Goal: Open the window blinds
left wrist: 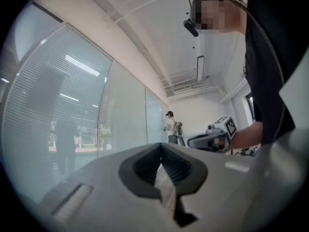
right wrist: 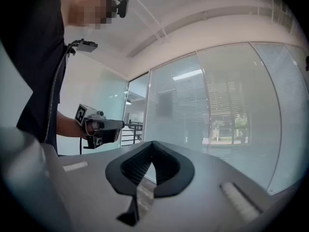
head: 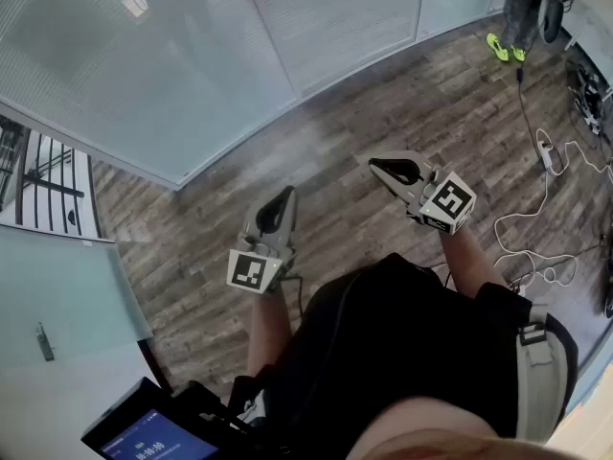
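The person holds both grippers level over the wooden floor (head: 402,113), and both point toward the glass wall. The left gripper (head: 284,195) has its jaws together, with nothing between them. The right gripper (head: 375,164) is the same, closed and empty. The window blinds (head: 330,12) cover the glass panels ahead, well apart from both grippers. Another person (head: 517,12) stands far along this wall.

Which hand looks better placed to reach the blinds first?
Probably the left, narrowly. In the head view the left tool sits nearer the blinds than the right tool. Both tools are shut and empty, so the call is close.
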The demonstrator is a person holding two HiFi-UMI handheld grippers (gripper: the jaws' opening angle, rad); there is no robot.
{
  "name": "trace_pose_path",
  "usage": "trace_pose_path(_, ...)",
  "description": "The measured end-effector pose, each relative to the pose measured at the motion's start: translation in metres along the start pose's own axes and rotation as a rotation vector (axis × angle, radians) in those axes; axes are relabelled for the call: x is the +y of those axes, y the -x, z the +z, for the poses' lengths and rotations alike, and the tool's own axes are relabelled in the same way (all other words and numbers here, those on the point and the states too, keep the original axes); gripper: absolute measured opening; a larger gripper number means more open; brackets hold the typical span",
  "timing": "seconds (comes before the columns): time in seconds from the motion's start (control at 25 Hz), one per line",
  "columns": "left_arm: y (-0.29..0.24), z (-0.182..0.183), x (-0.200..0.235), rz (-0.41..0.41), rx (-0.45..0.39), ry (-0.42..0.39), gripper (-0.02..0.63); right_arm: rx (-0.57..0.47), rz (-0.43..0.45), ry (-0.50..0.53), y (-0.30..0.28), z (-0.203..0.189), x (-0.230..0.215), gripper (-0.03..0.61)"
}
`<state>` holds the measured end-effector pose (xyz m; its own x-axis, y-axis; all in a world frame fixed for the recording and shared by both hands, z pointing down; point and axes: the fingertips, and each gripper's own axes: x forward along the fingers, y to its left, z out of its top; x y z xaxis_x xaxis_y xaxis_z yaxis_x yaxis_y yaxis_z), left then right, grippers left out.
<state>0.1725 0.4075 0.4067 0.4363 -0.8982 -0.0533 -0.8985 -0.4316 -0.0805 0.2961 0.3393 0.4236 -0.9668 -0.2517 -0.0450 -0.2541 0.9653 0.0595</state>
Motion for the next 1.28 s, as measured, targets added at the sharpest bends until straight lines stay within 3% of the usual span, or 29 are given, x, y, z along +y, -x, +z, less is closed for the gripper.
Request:
trace_pose_path(0.2, -0.005, 0.000, -0.001, -0.010, -0.013, 0.022, 0.003, 0.020, 0.000, -0.016, 0.004, -0.003, -0.002, 0.003)
trace_pose_path(0.52, 0.001, -0.001, 0.000, -0.004, -0.007, 0.012, 0.003, -0.049, -0.003, -0.063, 0.009, -0.001, -0.004, 0.005)
trace_pose_path(0.76, 0.011, -0.003, 0.009, 0.021, -0.013, 0.028, 0.003, -0.025, 0.023, -0.028, 0.002, -0.005, 0.003, 0.005)
trace_pose_path(1.12, 0.037, -0.002, 0.051, 0.029, 0.000, 0.038, 0.003, -0.013, -0.006, -0.039, -0.033, -0.003, 0.005, 0.005)
trace_pose_path(1.28, 0.051, -0.003, 0.064, -0.014, 0.012, 0.029, 0.003, 0.002, -0.034, -0.039, -0.055, -0.001, 0.009, 0.005)
